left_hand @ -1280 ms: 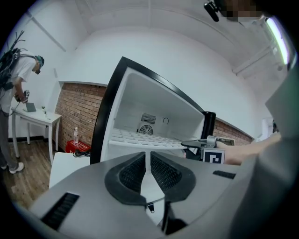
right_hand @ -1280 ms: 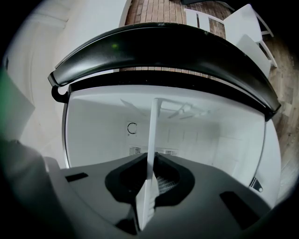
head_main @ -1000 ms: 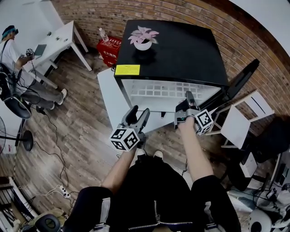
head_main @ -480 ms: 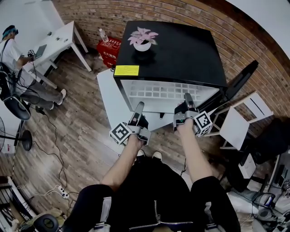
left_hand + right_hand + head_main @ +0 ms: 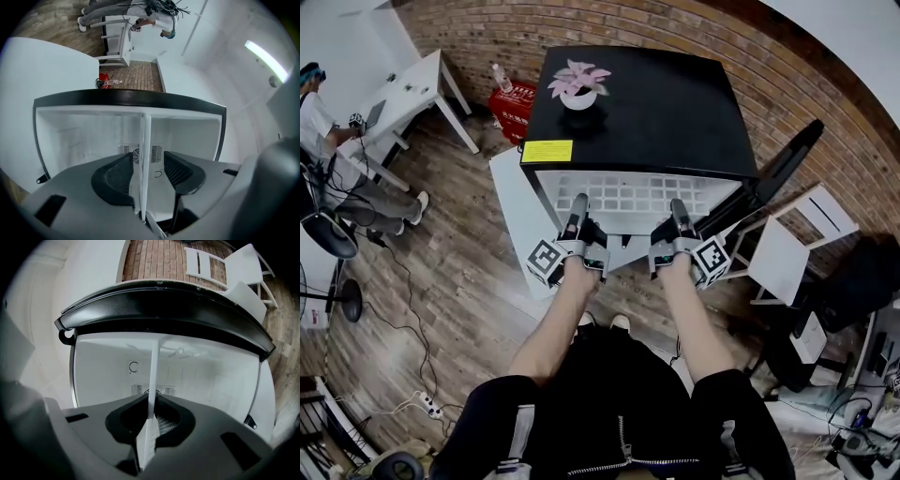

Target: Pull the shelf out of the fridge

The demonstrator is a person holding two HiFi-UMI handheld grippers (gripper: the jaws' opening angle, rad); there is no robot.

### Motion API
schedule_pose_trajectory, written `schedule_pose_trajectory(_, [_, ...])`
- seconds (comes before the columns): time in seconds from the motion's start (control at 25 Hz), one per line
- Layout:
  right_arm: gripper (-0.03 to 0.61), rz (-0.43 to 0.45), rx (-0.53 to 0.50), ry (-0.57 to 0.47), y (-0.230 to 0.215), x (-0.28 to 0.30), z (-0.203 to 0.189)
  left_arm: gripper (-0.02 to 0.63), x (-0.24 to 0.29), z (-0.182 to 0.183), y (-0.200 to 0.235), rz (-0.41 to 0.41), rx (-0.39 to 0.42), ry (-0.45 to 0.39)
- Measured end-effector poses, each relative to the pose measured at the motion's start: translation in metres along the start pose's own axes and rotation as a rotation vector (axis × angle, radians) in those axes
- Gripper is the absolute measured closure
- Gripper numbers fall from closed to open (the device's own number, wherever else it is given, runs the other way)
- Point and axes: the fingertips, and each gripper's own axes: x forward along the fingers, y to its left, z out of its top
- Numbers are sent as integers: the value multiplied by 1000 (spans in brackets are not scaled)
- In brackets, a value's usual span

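Observation:
A black mini fridge (image 5: 666, 103) stands open, with its white wire shelf (image 5: 628, 195) showing inside. My left gripper (image 5: 578, 204) is at the shelf's front edge on the left. In the left gripper view the shelf (image 5: 146, 136) runs edge-on between the jaws of this gripper (image 5: 147, 164). Those jaws have just been closing; one pad lies by the shelf and the other still shows a gap. My right gripper (image 5: 678, 208) holds the front edge on the right. In the right gripper view that gripper (image 5: 151, 416) is shut on the shelf (image 5: 153, 371).
The fridge's white door (image 5: 514, 211) hangs open to the left. A potted plant (image 5: 578, 84) sits on the fridge top. A white chair (image 5: 787, 253) stands to the right, a red crate (image 5: 508, 101) behind left, and a person sits at a desk (image 5: 412, 89) far left.
My left gripper has moved forward to the shelf's front edge and rolled onto its side, so its jaws now straddle the shelf and stand narrower. The right gripper keeps its hold.

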Motion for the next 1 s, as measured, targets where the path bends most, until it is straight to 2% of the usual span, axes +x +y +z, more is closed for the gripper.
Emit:
schedule_pose_trajectory(0.08, [548, 2, 1, 1, 0, -1, 0, 432, 5, 0, 1, -4, -9, -11])
schedule_pose_trajectory(0.32, [548, 4, 0, 4, -1, -2, -1, 562, 12, -4, 13, 45, -45, -25])
schedule_pose_trajectory(0.4, [548, 8, 5, 5, 1, -2, -2, 569, 11, -3, 15, 52, -48, -32])
schedule_pose_trajectory(0.56, [546, 8, -12, 2, 2, -4, -1, 569, 9, -6, 15, 48, -113, -33])
schedule_pose_trajectory(0.72, [546, -11, -9, -4, -2, -9, -1, 571, 7, -7, 13, 45, -97, -26])
schedule_pose_trajectory(1.0, [551, 27, -10, 4, 0, -6, 3, 574, 6, -7, 15, 71, -87, 14])
